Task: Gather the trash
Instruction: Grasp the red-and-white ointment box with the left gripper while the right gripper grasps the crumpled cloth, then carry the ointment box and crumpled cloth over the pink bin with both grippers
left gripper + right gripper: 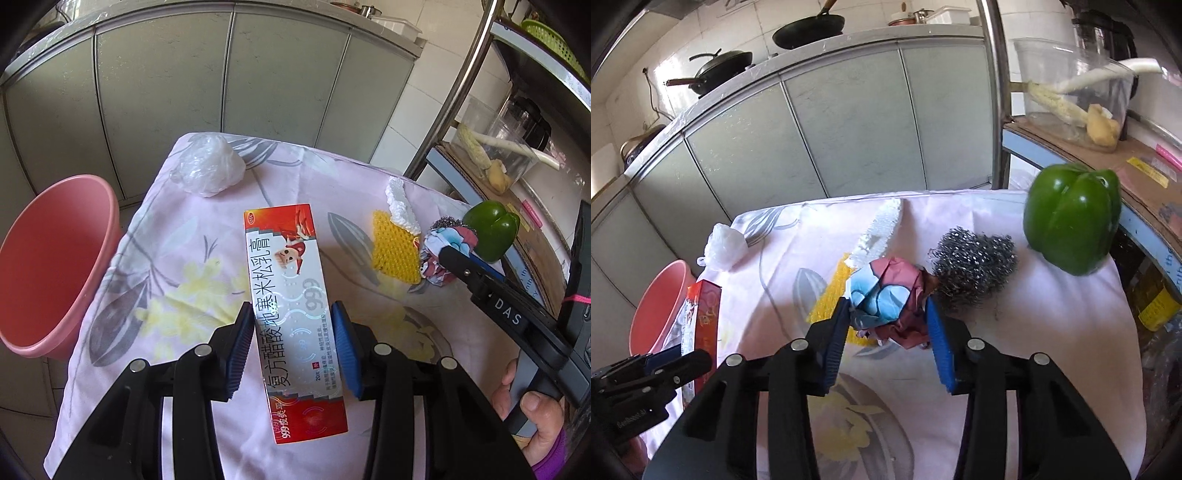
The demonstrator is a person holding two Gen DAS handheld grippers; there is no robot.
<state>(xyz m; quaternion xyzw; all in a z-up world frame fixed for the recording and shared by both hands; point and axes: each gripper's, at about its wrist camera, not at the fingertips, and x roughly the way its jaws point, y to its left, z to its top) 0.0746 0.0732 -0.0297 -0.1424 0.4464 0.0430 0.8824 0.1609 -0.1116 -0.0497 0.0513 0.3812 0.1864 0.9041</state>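
Two grips look risky: left gripper (293, 341) pinches box (295, 317) off-centre, could pivot; right gripper (888, 341) squeezing paper wad (886, 299) may snag scourer (973, 266).

Black plastic linkage arms with round silver rivets, ending in ribbed blue pads: left hand-held gripper (293, 317), lower centre of its own view; right hand-held gripper (888, 314) built alike. Seen at right edge of left view: white "DAS" lettering, pink cord. Purple sleeve cuff (550, 459), lower right corner.
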